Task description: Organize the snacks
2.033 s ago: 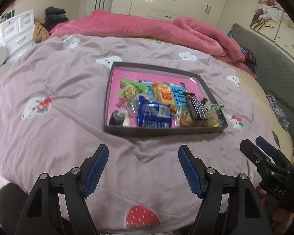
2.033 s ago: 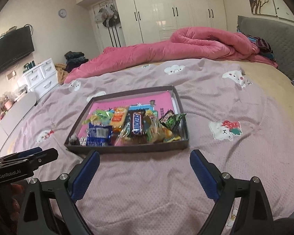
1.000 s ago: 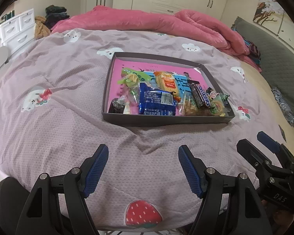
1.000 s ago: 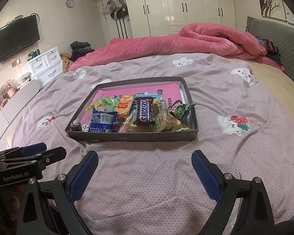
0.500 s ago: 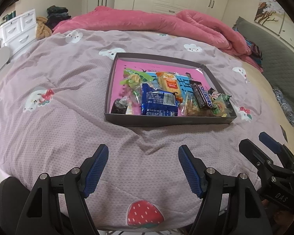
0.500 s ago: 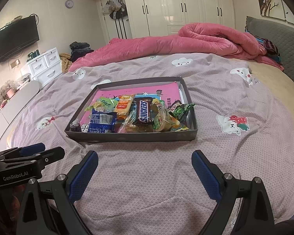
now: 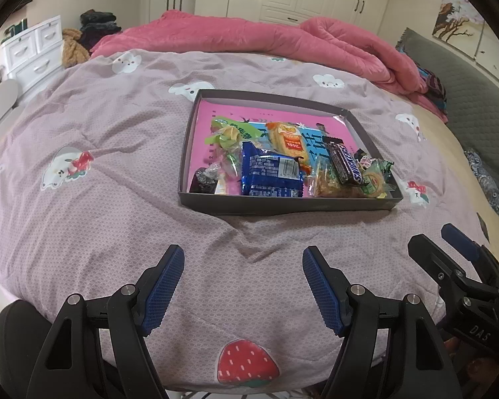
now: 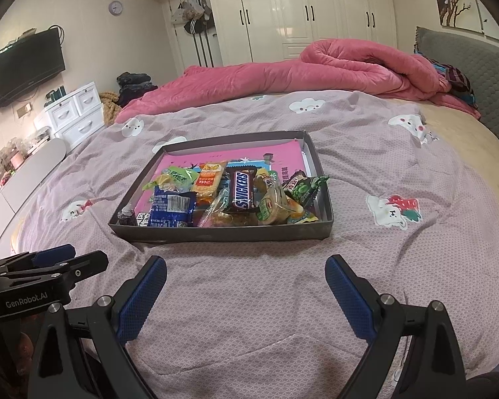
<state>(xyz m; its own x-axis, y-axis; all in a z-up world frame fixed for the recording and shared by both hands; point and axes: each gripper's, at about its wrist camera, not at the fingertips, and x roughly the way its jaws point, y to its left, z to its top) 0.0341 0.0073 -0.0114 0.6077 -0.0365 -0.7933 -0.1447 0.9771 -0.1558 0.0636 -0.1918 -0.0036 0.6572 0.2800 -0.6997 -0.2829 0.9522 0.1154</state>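
Crinkly snack packets (image 7: 282, 166) heaped at near edge of shallow grey cardboard tray (image 7: 282, 207), mid-bed on quilted lilac bedspread (image 7: 116, 153). Rumpled pink duvet (image 8: 316, 69) behind. Left gripper (image 7: 243, 286), right gripper (image 8: 246, 291) released, empty, short of tray.

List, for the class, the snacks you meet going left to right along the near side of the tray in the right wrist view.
Small dark purple packet → blue packet → Snickers bar → green packet, all inside the grey tray.
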